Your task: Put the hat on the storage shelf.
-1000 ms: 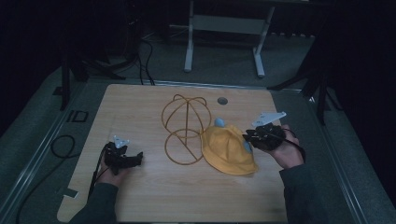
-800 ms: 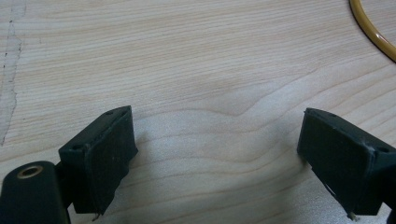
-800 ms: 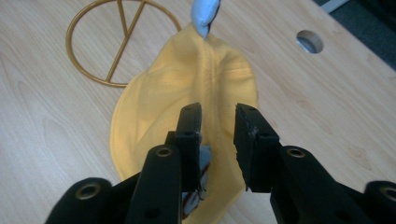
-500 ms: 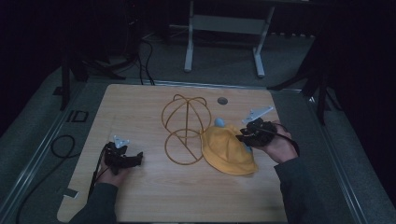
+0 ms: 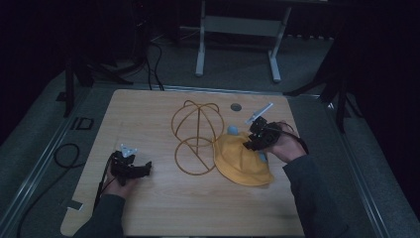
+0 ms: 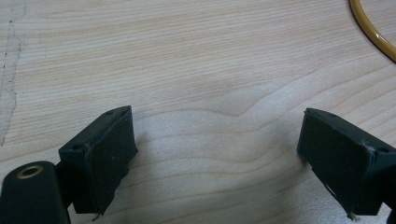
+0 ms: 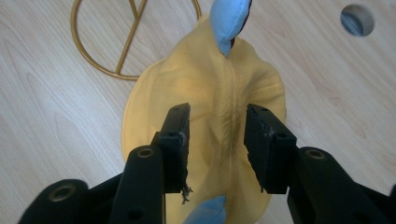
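while the left gripper [image 5: 130, 166] rests open on the wooden table [image 5: 148, 114], the high view shows the right gripper [image 5: 255, 139] shifted further over the one floppy yellow cloth hat [image 5: 240, 161], just beside the one gold wire stand [image 5: 195, 131]; the right gripper view shows its jaws, just opening, straddling a fold unpinched, so probably a regrip

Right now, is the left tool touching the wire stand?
Apart. The high view shows bare table between the left tool and the wire stand; in the left gripper view its open jaws frame wood alone, the stand's ring far off.
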Demonstrator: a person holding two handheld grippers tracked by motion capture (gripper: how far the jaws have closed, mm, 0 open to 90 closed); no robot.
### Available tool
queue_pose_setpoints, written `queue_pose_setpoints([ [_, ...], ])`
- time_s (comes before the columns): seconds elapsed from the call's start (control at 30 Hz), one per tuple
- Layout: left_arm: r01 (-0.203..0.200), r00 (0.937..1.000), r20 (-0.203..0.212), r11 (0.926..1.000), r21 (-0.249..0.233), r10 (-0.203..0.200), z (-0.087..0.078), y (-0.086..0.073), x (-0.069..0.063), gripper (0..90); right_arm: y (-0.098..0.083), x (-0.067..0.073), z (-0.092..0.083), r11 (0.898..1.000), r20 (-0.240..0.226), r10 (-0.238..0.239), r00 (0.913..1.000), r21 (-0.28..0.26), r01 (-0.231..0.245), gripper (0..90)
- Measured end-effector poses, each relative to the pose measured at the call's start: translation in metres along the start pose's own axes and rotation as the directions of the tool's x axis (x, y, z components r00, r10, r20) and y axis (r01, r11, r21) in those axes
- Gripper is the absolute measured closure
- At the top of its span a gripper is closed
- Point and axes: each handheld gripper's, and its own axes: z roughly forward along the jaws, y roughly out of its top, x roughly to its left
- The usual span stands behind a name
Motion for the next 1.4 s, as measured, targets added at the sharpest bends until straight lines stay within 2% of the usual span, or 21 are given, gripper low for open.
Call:
queue_pose_setpoints([
  [0.3,0.0,1.0,0.0,1.0,0.0,0.0,0.0,0.0,0.0,11.5,0.01,-0.006,0.006,0.998,0.001,-0.006,1.0,0.067,0.006,57.3],
  [0.37,0.0,1.0,0.0,1.0,0.0,0.0,0.0,0.0,0.0,11.5,0.012,-0.01,0.011,0.995,-0.013,0.007,0.9999,0.098,-0.006,56.3],
  [0.43,0.0,1.0,0.0,1.0,0.0,0.0,0.0,0.0,0.0,11.5,0.013,-0.011,0.013,0.995,-0.019,0.008,0.9998,0.104,-0.006,56.3],
  [0.47,-0.002,1.0,0.0,1.0,0.001,0.002,0.0,0.0,0.0,11.5,0.015,-0.012,0.017,0.992,-0.028,0.013,0.9995,0.128,-0.01,56.1],
  [0.63,0.0,1.0,0.0,1.0,0.0,0.0,0.0,0.0,0.0,11.5,0.02,-0.014,0.024,0.987,-0.034,0.016,0.9993,0.159,-0.011,56.2],
  [0.77,-0.002,1.0,0.0,1.0,0.001,0.002,0.0,0.0,0.0,11.5,0.026,-0.014,0.031,0.979,-0.048,0.026,0.9985,0.202,-0.016,64.2],
  [0.87,-0.002,1.0,0.0,1.0,0.001,0.002,0.0,0.0,0.0,11.5,0.028,-0.014,0.033,0.974,-0.039,0.007,0.9992,0.226,0.002,77.2],
  [0.93,-0.002,1.0,0.0,1.0,0.002,0.002,0.0,0.0,0.0,11.5,0.029,-0.013,0.033,0.972,-0.034,-0.011,0.9993,0.235,0.019,80.9],
  [1.1,-0.002,1.0,0.0,1.0,0.002,0.002,0.0,0.0,0.0,11.5,0.029,-0.011,0.032,0.968,-0.028,-0.04,0.9988,0.246,0.046,82.7],
  [1.4,0.0,1.0,0.0,1.0,0.001,0.0,0.0,0.0,0.0,11.5,0.027,-0.013,0.023,0.979,-0.001,-0.034,0.9994,0.202,0.034,83.4],
])
